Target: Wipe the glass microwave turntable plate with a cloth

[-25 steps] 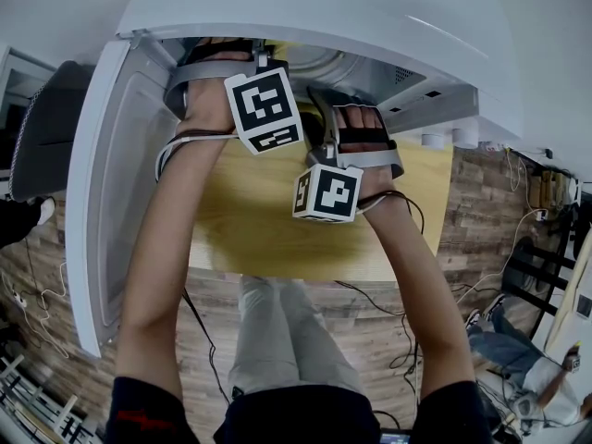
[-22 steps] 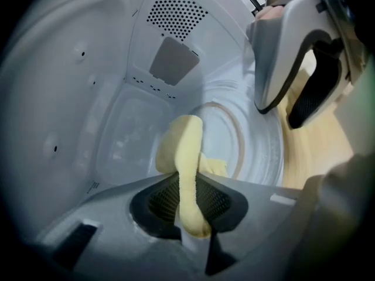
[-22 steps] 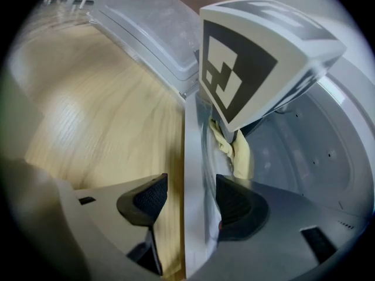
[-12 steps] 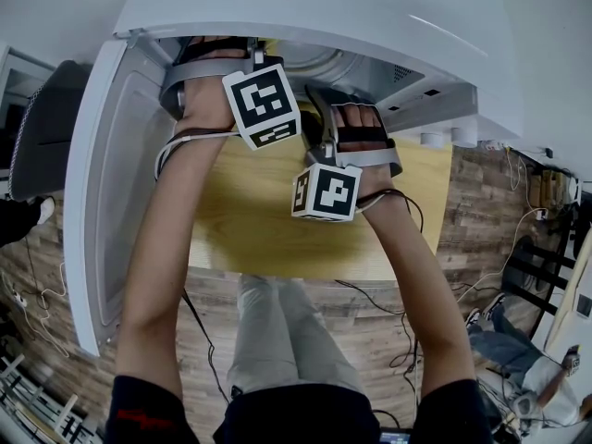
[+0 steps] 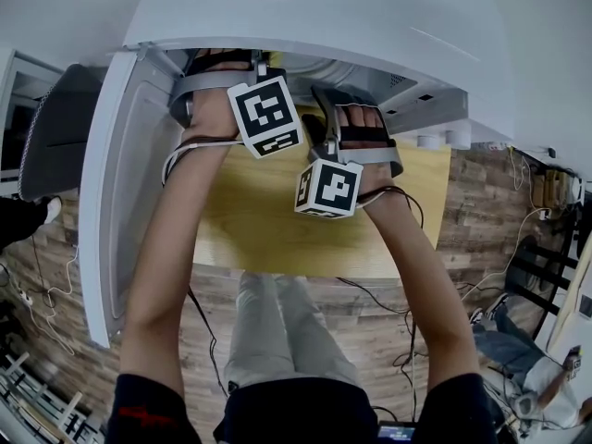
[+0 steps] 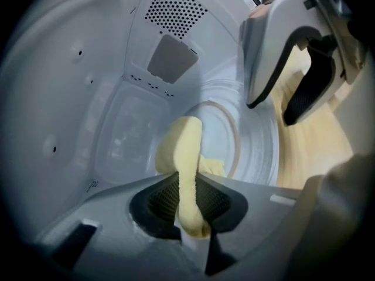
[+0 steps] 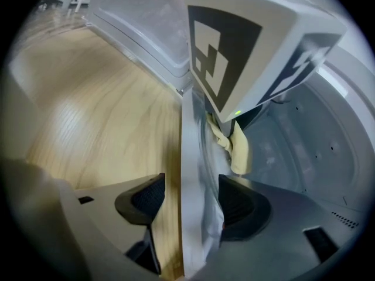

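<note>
Step in hand, as judged: wiping, with the cloth brought to the glass but no stroke evident. The left hand-held gripper [image 6: 188,195] is closed tight on a yellow cloth [image 6: 184,145], whose free end stands out ahead of the tips. The glass turntable plate [image 6: 258,151] lies just ahead of and beside those tips, inside the white microwave [image 5: 324,17]. The cloth overlaps the plate's inner ring. Contact looks likely, but neither gripper view confirms it. The right hand-held gripper [image 7: 188,204] has its jaws wide apart, and they have just been opening a little further. Between them runs a pale edge [image 7: 190,157] with glassy rim close against it. I take this for the plate's front rim, though it may be the oven's front lip. A clear gap shows at the pad on the side of the wooden surface [image 5: 268,229], so nothing is clamped. Next move, as judged: press the cloth flat on the glass and sweep it round. The right hand-held gripper should close on the rim first, or the plate may turn or slide under the stroke. Against the earlier head views, both hands sit where they sat at the oven mouth beside the open door [image 5: 111,202]. Only the camera's framing has shifted slightly.
</note>
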### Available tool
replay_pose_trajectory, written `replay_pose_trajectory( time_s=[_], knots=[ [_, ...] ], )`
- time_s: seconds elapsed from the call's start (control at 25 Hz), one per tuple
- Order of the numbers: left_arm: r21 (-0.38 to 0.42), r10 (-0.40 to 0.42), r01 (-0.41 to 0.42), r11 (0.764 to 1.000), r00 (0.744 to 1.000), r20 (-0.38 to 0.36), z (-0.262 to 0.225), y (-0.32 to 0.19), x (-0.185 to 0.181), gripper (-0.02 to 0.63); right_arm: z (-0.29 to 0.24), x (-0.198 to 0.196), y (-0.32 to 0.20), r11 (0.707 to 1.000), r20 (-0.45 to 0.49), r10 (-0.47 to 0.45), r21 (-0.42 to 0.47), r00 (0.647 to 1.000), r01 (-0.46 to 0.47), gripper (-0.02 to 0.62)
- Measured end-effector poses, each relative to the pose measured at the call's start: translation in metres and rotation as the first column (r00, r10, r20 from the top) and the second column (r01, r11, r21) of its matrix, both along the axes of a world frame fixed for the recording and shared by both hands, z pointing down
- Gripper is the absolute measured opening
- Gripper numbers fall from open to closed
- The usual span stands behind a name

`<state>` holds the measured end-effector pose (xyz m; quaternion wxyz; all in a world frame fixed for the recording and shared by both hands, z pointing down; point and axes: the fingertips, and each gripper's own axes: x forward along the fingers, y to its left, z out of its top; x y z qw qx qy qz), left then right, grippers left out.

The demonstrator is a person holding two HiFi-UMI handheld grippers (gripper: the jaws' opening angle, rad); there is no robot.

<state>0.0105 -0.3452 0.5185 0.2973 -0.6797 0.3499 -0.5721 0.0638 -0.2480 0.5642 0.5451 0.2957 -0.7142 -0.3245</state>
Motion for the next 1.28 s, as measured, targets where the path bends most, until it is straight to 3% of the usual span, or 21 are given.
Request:
replay_pose_trajectory(
  time_s=[0.56, 0.84, 1.08, 1.28],
  knots=[
    [-0.041, 0.048, -0.047, 0.998, 0.999, 0.023, 0.003, 0.016, 0.004, 0.058, -0.004, -0.004, 0.011, 0.998, 0.047, 0.037, -0.054, 0.998, -0.035, 0.261],
    [-0.076, 0.103, -0.096, 0.992, 0.991, 0.085, 0.005, 0.037, 0.003, 0.060, -0.018, 0.009, 0.027, 0.993, 0.055, 0.080, -0.088, 0.995, -0.075, 0.261],
    [-0.126, 0.103, -0.095, 0.988, 0.993, 0.060, 0.006, 0.056, 0.000, 0.060, -0.033, 0.028, 0.043, 0.979, 0.090, 0.170, -0.127, 0.981, -0.158, 0.259],
    [-0.210, 0.046, -0.052, 0.976, 0.998, -0.033, 0.011, 0.063, 0.001, 0.061, -0.045, 0.044, 0.048, 0.947, 0.183, 0.293, -0.188, 0.938, -0.259, 0.173]
  ],
)
